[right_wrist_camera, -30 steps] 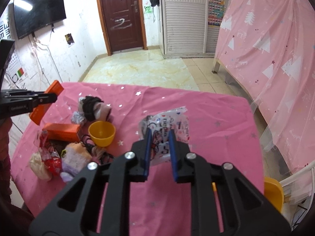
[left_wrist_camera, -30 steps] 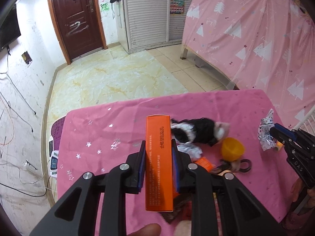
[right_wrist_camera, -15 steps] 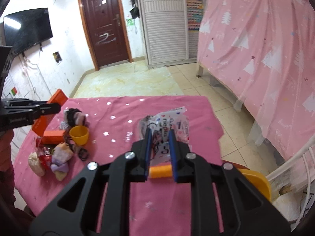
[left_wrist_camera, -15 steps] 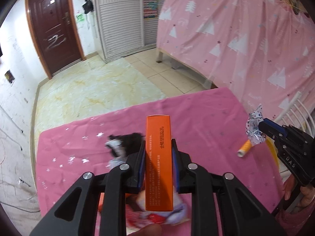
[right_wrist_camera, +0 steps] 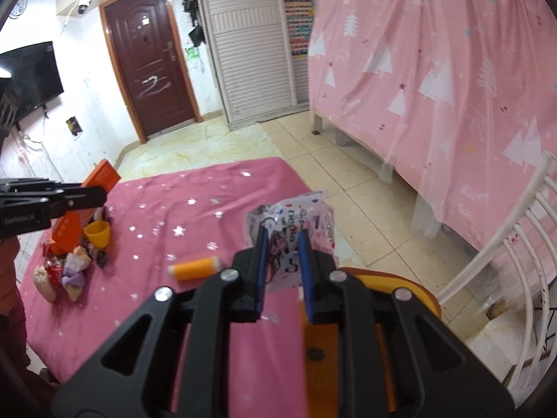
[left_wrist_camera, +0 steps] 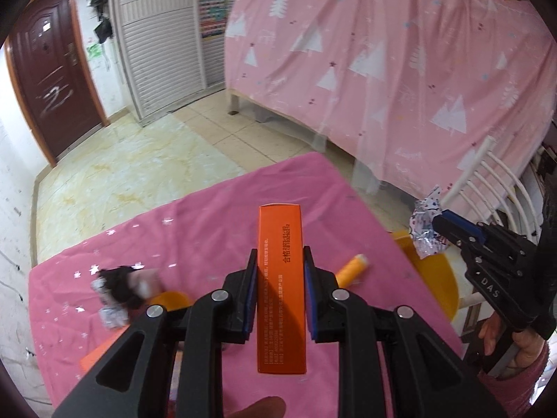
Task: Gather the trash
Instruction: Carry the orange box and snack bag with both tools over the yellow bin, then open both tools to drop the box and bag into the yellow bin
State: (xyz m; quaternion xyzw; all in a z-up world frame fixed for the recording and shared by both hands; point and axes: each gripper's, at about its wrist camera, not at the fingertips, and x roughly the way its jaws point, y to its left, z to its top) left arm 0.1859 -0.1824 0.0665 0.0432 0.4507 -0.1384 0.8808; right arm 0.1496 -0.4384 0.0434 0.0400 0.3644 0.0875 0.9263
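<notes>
My left gripper is shut on a long orange carton and holds it above the pink table. It also shows in the right wrist view. My right gripper is shut on a crinkled white printed wrapper, held over the table's right edge, above an orange bin. The wrapper and the bin also show in the left wrist view. An orange cylinder lies on the table near that edge.
A pile of items lies at the table's left: a small yellow cup, an orange box, a black and white bundle, soft wrapped bits. A white chair stands right of the bin. A pink curtain hangs behind.
Both grippers have swung to the right, toward the table's right edge and the orange bin, each still holding its item. The pile of items has slid to the left of both views.
</notes>
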